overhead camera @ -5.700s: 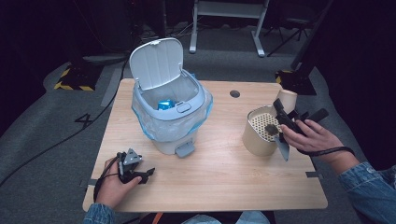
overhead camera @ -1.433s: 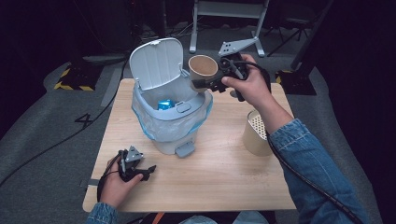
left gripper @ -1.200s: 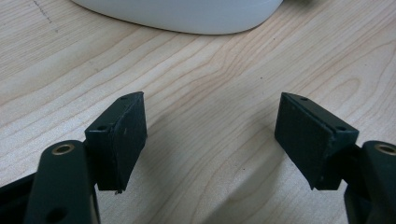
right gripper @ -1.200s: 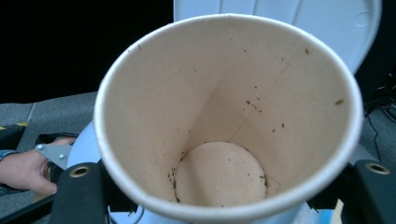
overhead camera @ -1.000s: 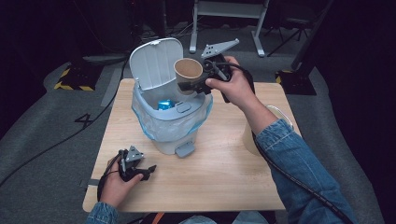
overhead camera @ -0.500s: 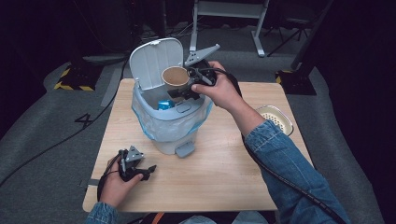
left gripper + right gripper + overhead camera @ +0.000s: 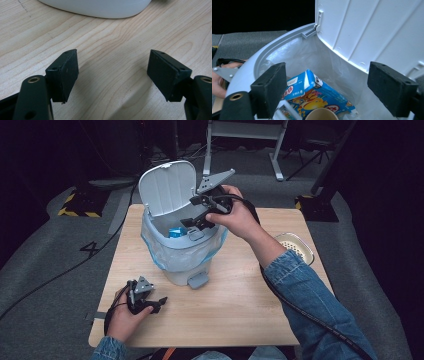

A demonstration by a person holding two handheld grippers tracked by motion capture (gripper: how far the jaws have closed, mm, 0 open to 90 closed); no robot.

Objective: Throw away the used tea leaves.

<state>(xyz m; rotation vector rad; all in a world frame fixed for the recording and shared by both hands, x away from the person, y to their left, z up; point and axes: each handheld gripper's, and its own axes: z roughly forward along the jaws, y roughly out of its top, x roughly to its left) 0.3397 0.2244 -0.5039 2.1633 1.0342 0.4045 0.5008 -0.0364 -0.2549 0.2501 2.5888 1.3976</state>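
My right hand-held gripper [image 7: 194, 212] is stretched forward toward the bench's far edge, forearm in a denim sleeve [image 7: 310, 305] angled in from the near right corner. Its jaws have just been opening and now stand wide apart with nothing pressed between the pads [image 7: 270, 87]. My left hand-held gripper [image 7: 150, 302] rests low by the near left corner, jaws parted and empty.
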